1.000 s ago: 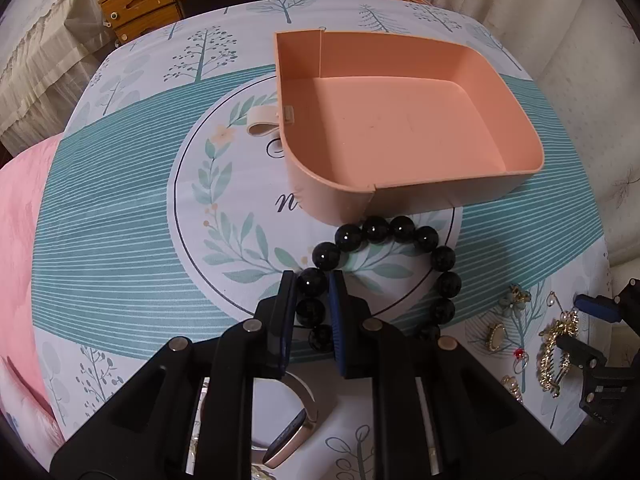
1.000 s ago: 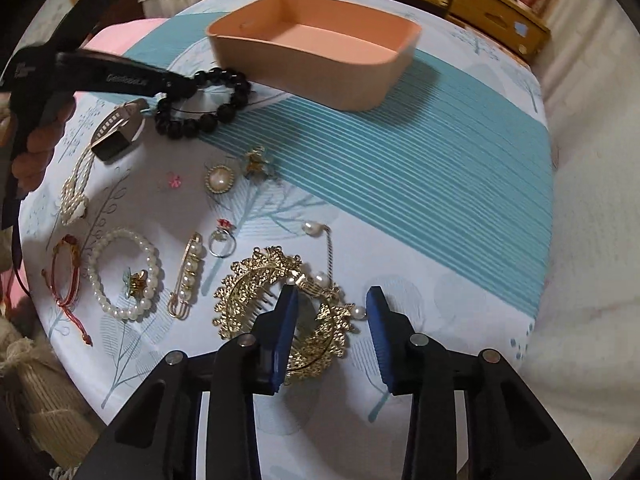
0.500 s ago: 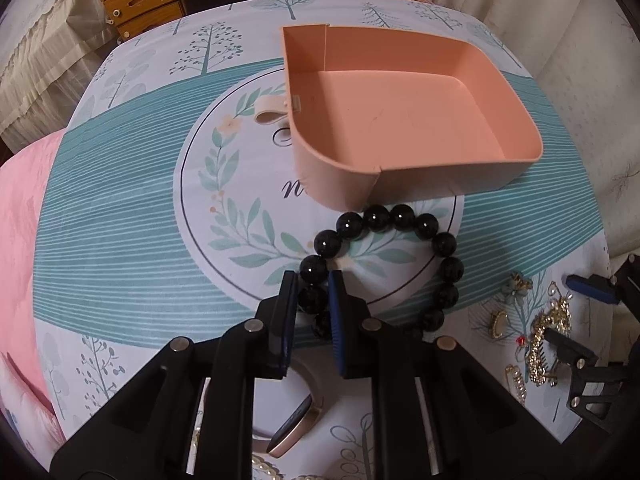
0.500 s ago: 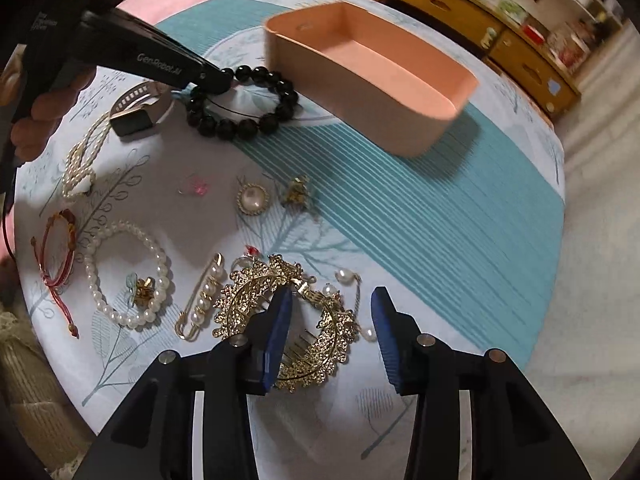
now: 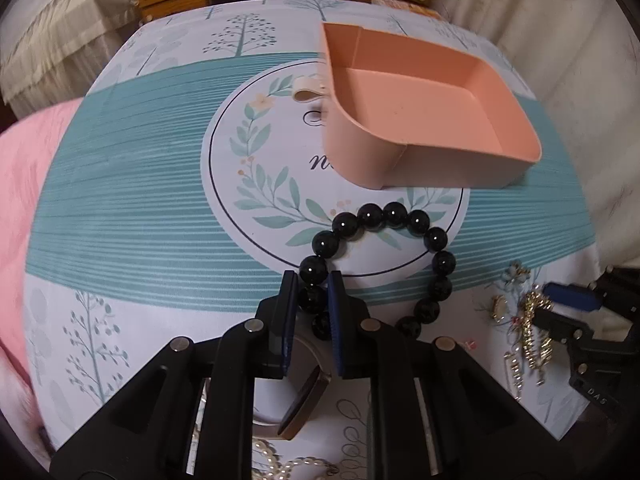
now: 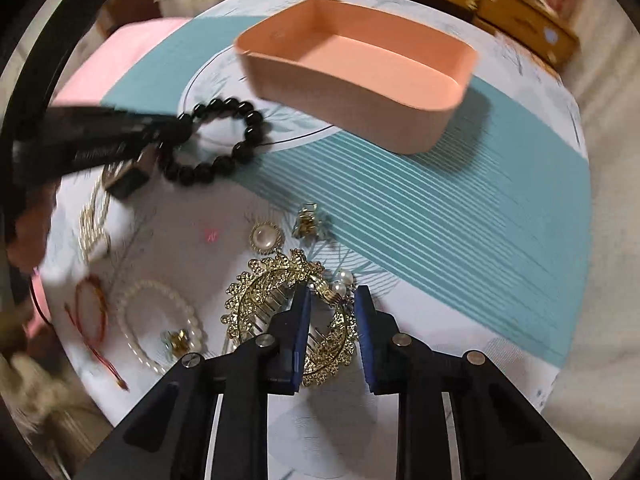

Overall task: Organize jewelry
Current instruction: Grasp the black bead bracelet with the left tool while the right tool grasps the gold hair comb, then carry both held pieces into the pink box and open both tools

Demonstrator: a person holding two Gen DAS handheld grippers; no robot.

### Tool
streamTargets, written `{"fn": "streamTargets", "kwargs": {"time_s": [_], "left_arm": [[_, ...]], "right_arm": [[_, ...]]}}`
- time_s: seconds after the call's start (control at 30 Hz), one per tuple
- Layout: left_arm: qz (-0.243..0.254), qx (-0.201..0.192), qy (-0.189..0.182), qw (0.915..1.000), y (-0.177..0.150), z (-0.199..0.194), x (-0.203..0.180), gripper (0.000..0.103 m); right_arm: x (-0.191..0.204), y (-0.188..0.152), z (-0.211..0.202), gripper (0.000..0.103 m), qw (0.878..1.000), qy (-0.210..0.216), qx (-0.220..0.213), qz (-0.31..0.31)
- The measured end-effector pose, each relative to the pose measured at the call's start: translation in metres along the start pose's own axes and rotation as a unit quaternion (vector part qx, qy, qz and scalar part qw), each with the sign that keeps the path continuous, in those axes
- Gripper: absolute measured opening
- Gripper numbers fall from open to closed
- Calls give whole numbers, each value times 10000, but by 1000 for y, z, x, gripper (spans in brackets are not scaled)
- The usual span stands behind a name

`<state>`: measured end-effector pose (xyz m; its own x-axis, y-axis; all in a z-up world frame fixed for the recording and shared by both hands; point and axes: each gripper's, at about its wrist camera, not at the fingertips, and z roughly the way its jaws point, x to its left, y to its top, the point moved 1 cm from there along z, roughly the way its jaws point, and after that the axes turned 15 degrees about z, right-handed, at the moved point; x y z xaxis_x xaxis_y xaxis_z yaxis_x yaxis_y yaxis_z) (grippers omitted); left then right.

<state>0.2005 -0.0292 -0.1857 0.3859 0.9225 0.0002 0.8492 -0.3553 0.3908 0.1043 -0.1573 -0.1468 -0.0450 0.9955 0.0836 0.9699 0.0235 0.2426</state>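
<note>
Black bead bracelet (image 5: 380, 264) is clamped at its left side by left gripper (image 5: 313, 300), near of peach tray (image 5: 424, 160); right gripper (image 6: 331, 312) jaws closing around gold hair comb (image 6: 288, 312), grip not confirmed

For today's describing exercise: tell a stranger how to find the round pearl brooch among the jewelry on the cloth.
Start at the peach tray on the teal-striped tablecloth. Come toward the camera past the stripes to the loose jewelry; the pearl brooch lies just beyond the big gold hair comb. Its neighbours are chains and filigree; only it is one smooth pearl dome in a gold rim.
</note>
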Motion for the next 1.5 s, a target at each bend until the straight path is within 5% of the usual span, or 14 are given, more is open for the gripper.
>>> {"fn": "streamTargets", "kwargs": {"time_s": [0.37, 0.6, 0.63, 1.2, 1.5], "left_arm": [[-245, -368, -215, 9988, -12, -23, 5, 12], [-178, -755, -279, 9966, -5, -60, 7, 12], [-179, -812, -302, 9961, -2, -67, 9, 12], [12, -1692, -452, 9845, 93, -148, 11, 12], [222, -1613, -340, 9861, 140, -104, -16, 12]], "right_arm": [[25, -12, -24, 20, 9989, 144, -237, 384], [-18, -11, -51, 19, 9955, 301, -547, 710], [-21, -8, -53, 11, 9948, 335, -603, 754], [-61, 72, -116, 9, 9731, 908, -1315, 1658], [-66, 116, -79, 9, 9643, 988, -1149, 2173]]}}
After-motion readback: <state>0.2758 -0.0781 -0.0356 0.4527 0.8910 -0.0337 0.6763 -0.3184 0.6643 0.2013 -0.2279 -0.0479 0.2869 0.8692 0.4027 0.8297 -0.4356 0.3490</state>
